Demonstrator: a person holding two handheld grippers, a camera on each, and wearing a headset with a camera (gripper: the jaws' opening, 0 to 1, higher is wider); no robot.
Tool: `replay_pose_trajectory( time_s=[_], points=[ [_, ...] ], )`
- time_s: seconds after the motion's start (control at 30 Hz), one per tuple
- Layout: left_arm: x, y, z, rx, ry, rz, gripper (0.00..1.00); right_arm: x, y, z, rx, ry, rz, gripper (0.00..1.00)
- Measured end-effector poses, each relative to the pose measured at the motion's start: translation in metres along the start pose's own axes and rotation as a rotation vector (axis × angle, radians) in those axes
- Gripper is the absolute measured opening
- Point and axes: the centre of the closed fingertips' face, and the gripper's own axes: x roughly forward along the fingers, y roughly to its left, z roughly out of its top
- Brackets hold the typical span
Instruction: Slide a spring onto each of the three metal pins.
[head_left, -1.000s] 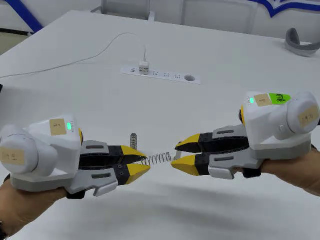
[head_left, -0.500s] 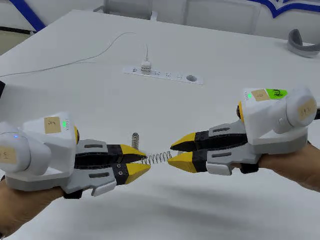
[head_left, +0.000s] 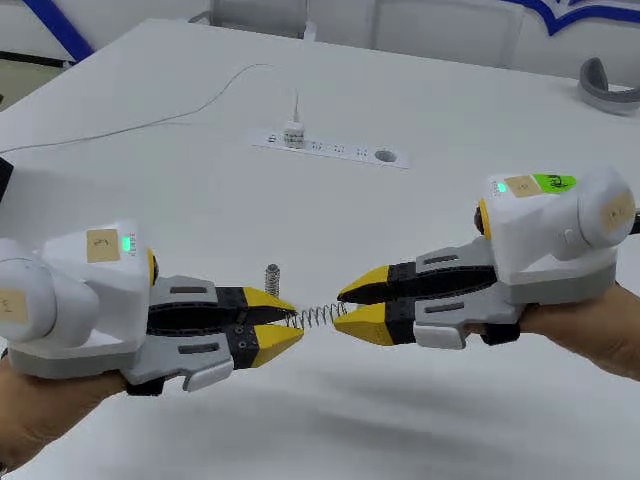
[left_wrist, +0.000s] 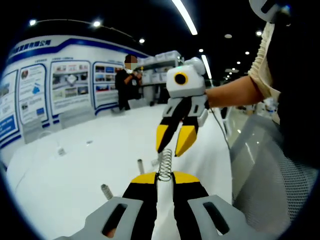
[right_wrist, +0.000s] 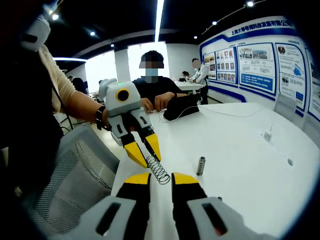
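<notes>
Metal, light and probably easily kinked, the spring (head_left: 318, 316) is pinched by one end above the surface (head_left: 200, 200) in the closed left gripper (head_left: 293, 323) fingers, its free end best taken between the parted right gripper (head_left: 343, 311) fingers.

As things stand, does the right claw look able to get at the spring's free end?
Probably yes: the right claw is open, its tips either side of the free end of the spring, with nothing between them. The left claw holds the other end.
</notes>
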Motion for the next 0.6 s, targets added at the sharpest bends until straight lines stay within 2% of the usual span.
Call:
replay_pose_trajectory(
  time_s=[0.6],
  points=[
    [-0.0029,-0.0040,0.0077,-0.017,-0.032,-0.019,0.10,0.0002,0.0025,0.0017,0.015,-0.013,0.051,0.16]
  ],
)
